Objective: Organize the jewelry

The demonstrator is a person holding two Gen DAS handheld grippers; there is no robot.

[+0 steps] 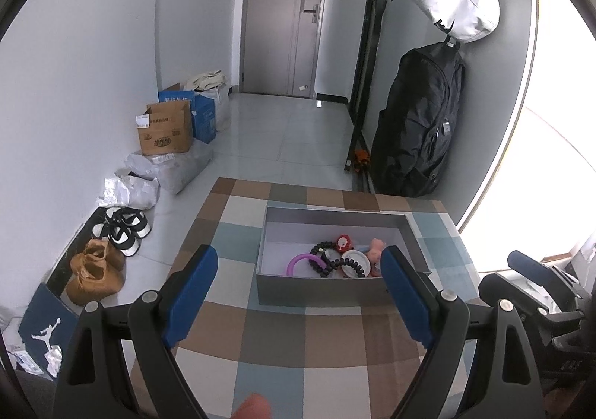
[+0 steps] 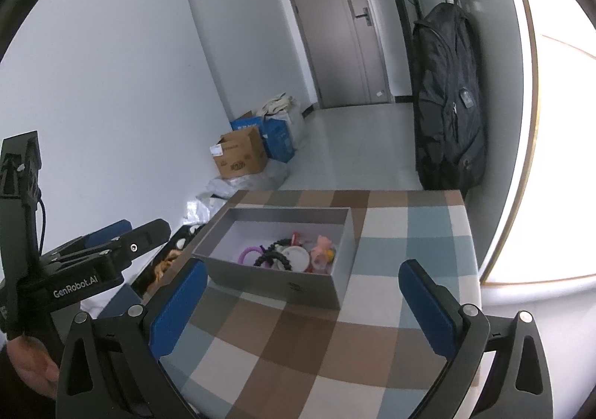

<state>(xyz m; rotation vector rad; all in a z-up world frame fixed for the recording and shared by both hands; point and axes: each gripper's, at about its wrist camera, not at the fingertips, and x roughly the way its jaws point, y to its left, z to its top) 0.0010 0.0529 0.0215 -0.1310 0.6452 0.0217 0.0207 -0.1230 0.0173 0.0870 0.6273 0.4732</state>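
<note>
Box: grey box [image 1: 324,288] sits on checked tabletop [image 1: 260,337], open top, long axis running 9-to-3 in left wrist view.
Jewelry: all inside box, bunched toward its 3 o'clock half: purple ring [image 1: 298,262], black bead bracelet [image 1: 337,264], red flower piece [image 1: 343,242], white round piece [image 1: 355,260], pink piece [image 1: 376,249]. Pieces overlap; can't tell which lies on top.
Left claw [image 1: 300,301]: jaws wide, nothing between pads, empty. Box lies at 12, just ahead of tips.
Right claw [image 2: 303,311]: jaws wide too, empty. Box at 12 to 11, a bit farther off, seen corner-on.
Key relation: pile lies nearer left claw's right-hand pad than its left one, so prob. needs a nudge toward 1 o'clock before dipping in.
Nearer hand: left, by my guess.
Risk: tangled bracelet may drag neighbours.
</note>
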